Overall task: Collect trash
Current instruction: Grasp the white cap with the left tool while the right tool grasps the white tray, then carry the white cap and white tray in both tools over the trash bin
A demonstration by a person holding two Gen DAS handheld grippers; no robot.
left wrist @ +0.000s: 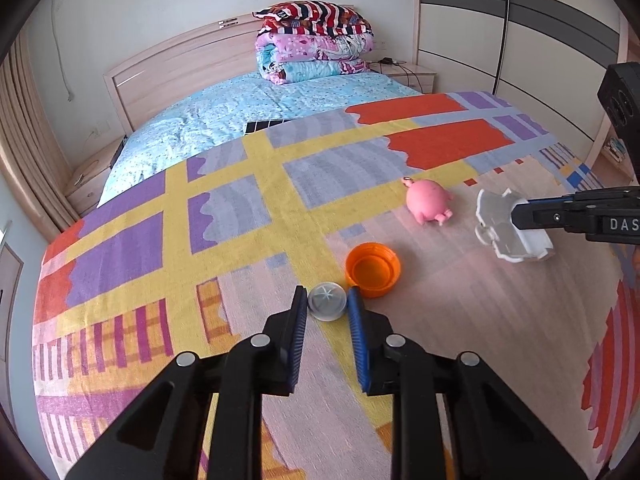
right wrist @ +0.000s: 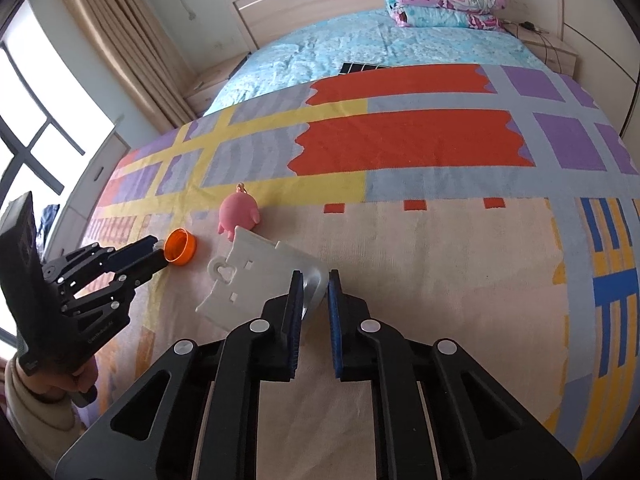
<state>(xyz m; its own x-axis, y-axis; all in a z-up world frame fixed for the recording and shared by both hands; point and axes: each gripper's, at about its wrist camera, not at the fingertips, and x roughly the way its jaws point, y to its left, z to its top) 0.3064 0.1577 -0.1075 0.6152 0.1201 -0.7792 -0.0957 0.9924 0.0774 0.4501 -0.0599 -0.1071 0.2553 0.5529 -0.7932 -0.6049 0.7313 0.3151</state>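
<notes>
A clear plastic ball (left wrist: 327,301) sits between the fingertips of my left gripper (left wrist: 327,300), whose jaws touch it on both sides on the colourful bed cover. An orange cap (left wrist: 373,269) lies open side up just right of the ball; it also shows in the right wrist view (right wrist: 181,247). My right gripper (right wrist: 313,282) is shut on the edge of a white plastic package (right wrist: 256,274), seen in the left wrist view (left wrist: 510,230) too. A pink pig toy (left wrist: 428,200) lies beyond the cap.
The patterned blanket (left wrist: 240,216) covers the near half of the bed. Folded quilts (left wrist: 316,42) are stacked at the headboard. A wardrobe (left wrist: 520,40) stands at the right, curtains and a window (right wrist: 48,120) at the left.
</notes>
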